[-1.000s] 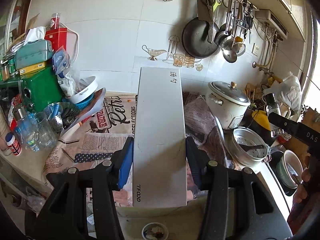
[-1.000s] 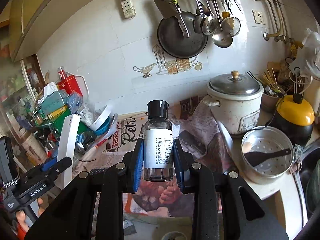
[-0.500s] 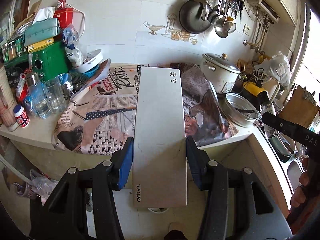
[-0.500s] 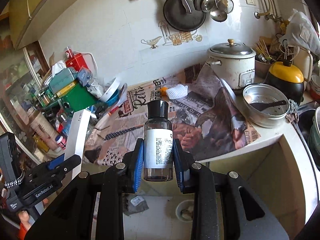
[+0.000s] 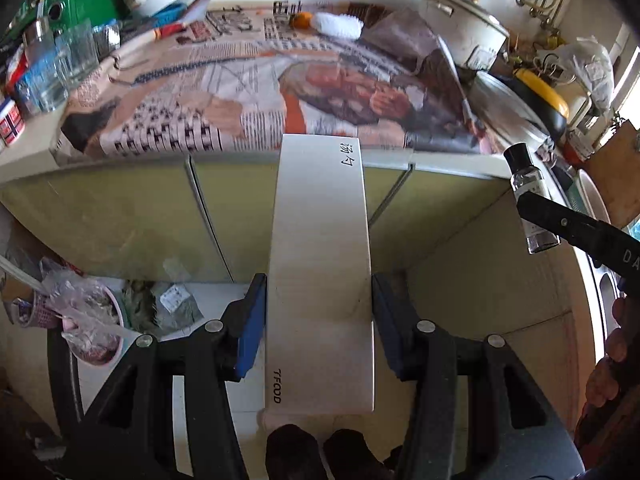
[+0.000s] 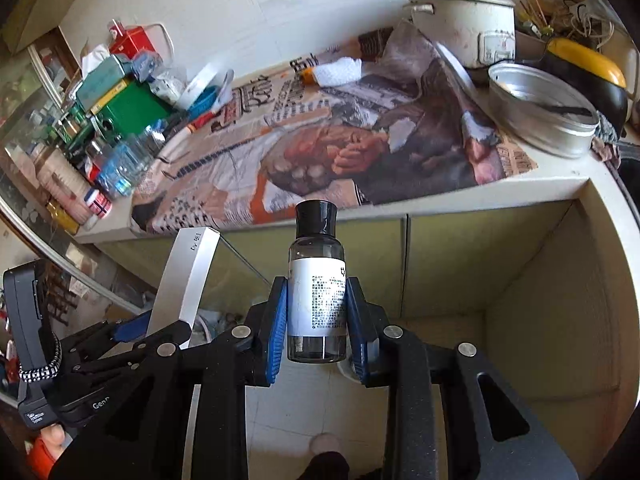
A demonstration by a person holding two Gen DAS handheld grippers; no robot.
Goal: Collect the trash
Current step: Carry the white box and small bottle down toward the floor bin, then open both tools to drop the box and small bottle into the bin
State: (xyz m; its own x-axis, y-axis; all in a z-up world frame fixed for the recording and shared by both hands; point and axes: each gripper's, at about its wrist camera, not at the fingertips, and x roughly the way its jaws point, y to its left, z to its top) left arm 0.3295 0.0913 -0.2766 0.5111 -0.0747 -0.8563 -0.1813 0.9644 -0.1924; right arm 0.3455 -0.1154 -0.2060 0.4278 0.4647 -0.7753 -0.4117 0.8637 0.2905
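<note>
The left tool [image 5: 318,320] clamps a long, flat white cardboard box [image 5: 320,272] printed with "TFOOD" between its blue pads, the box running lengthwise away from the camera. The right tool [image 6: 318,320] grips a small clear glass bottle with a black cap and white label [image 6: 317,280], held upright, the pads pressing on the label at both sides. Compared with a second ago, both tools have dropped and tipped downward: earlier both cameras looked at the tiled wall, the hanging pans and the back of the table, whereas now the newspaper-covered table [image 6: 560,184] sits in the upper part of each view and the pale green cabinet doors [image 5: 120,216] below its edge and the light floor [image 6: 280,420] fill the lower part. The box and the bottle have not shifted within their grips. A pink-rimmed bin lined with a crumpled plastic bag [image 5: 92,320] has come into the left view at lower left, on the floor beside the cabinets. The white rice cooker [image 6: 464,20] and the round metal pan [image 6: 540,108] stand on the table as before.
</note>
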